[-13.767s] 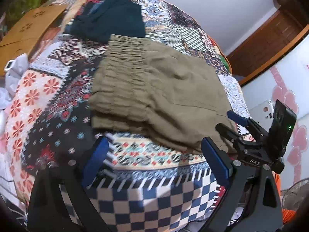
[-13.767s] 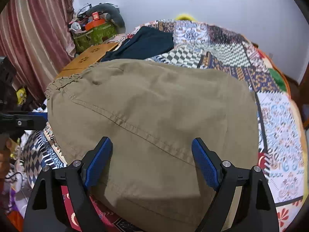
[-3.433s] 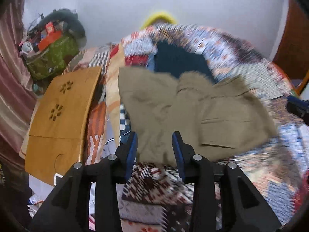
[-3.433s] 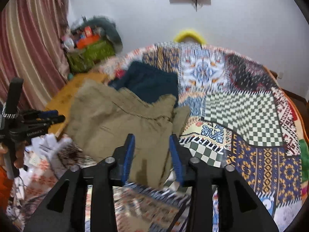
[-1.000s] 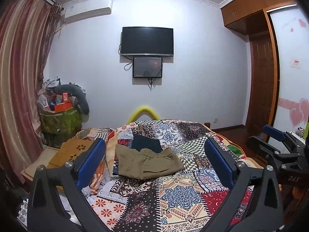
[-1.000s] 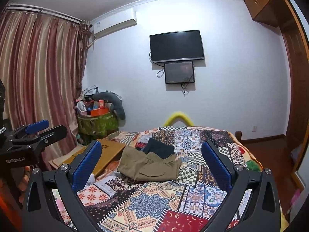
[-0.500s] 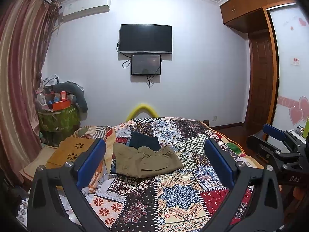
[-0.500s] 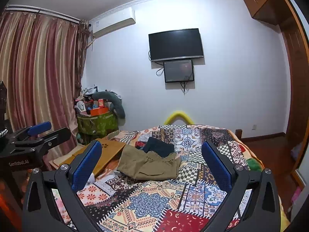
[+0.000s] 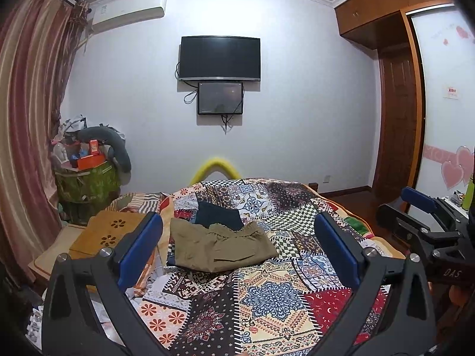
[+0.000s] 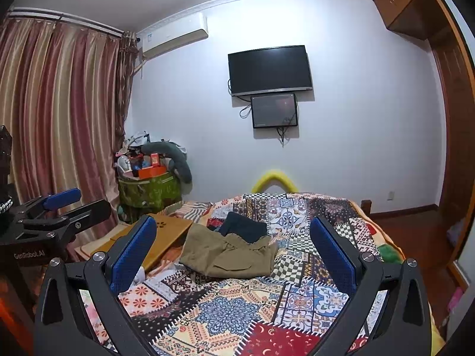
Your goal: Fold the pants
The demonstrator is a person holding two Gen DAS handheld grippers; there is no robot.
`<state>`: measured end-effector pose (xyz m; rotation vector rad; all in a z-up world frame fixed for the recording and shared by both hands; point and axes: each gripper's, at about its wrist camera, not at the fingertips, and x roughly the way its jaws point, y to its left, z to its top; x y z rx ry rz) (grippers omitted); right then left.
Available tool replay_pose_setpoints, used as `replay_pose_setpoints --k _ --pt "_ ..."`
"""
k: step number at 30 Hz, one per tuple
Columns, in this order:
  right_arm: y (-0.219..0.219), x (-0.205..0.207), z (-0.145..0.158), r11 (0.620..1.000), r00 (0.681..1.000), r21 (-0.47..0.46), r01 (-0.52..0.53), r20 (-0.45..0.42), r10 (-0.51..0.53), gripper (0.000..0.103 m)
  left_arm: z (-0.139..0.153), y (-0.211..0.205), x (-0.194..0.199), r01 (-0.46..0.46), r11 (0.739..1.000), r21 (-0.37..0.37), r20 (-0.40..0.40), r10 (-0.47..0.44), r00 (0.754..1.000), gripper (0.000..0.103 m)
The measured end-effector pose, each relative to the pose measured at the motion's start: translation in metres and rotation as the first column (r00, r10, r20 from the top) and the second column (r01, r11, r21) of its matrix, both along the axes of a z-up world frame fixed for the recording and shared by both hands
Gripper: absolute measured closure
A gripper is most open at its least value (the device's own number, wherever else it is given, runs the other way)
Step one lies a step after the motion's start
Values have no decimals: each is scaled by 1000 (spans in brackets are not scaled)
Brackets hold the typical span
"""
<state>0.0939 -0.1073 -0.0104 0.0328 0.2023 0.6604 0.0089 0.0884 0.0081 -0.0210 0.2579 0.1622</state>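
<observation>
Both your grippers are up and well back from the bed, pointed at the far wall. Left gripper [image 9: 237,255] has its jaws wide, nothing between them. Right gripper [image 10: 233,255] is the same: wide, empty

The olive pants [image 9: 221,247] sit folded in a compact bundle on the patchwork quilt [image 9: 267,296], about 11 o'clock from the left camera's centre, toward the far left part of the bed. Waistband ruffle faces the wall, and one pocket flap shows on top. A dark navy garment [image 9: 218,215] lies just behind at 12 o'clock, touching or tucked under the pants' far edge; I can't tell which

The wooden lap tray [image 9: 109,233] is off the bed's left edge at 9 o'clock

My read: the fold looks done. Open jaws and this standoff fit a release and pull-away pose, with nothing left to pinch. The bundle is a bit lumpy on its right side, so flatten it if you want it neater
</observation>
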Motion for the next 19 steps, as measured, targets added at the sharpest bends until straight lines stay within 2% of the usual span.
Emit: replay_pose_setpoints --k 9,19 --pt "0 0 2 1000 1000 5 5 5 -5 0 -1 0 2 14 1000 -19 -10 -14 1000 0" --pt "1 2 -3 1000 1000 2 6 -4 -6 0 -5 -4 2 20 1000 -1 -10 -20 1000 0"
